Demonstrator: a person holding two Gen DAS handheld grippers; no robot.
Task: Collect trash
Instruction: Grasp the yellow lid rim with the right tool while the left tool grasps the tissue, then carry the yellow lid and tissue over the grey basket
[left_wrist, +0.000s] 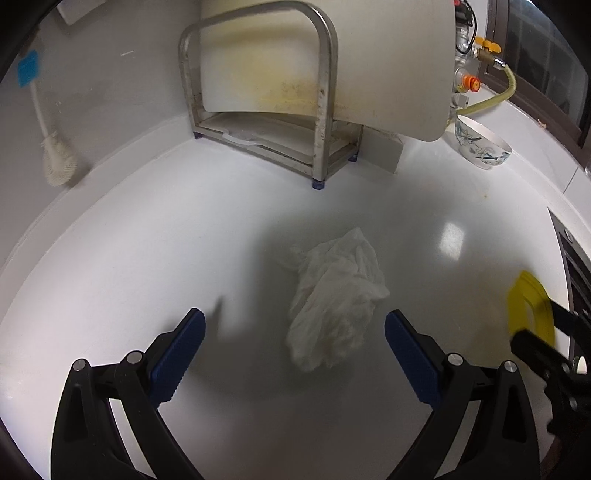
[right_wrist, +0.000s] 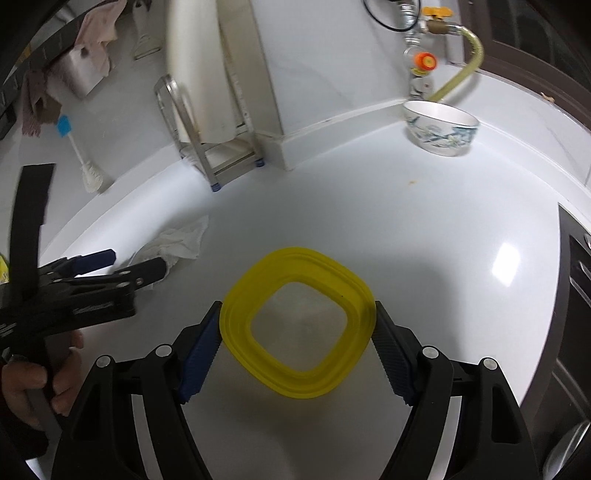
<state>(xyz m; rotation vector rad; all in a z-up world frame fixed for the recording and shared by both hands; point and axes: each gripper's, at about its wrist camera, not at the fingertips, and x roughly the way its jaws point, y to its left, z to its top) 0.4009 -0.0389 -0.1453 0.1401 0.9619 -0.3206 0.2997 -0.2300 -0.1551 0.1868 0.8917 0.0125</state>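
Note:
A crumpled white paper towel (left_wrist: 334, 302) lies on the white counter (left_wrist: 147, 258), between and just ahead of the blue pads of my left gripper (left_wrist: 294, 325), which is open and empty. The towel also shows in the right wrist view (right_wrist: 177, 240), with the left gripper (right_wrist: 127, 264) around it. My right gripper (right_wrist: 297, 325) is shut on a yellow container (right_wrist: 295, 328), squarish with a clear bottom, its pads pressing both sides. The container also shows in the left wrist view (left_wrist: 528, 306) at the right edge.
A steel rack (left_wrist: 258, 99) holding a white cutting board (left_wrist: 369, 62) stands at the back wall. A patterned bowl (right_wrist: 441, 127) sits at the back right near a gas hose (right_wrist: 461, 66). A bottle brush (left_wrist: 55, 158) leans left. A dark stove edge (right_wrist: 576, 295) lies right.

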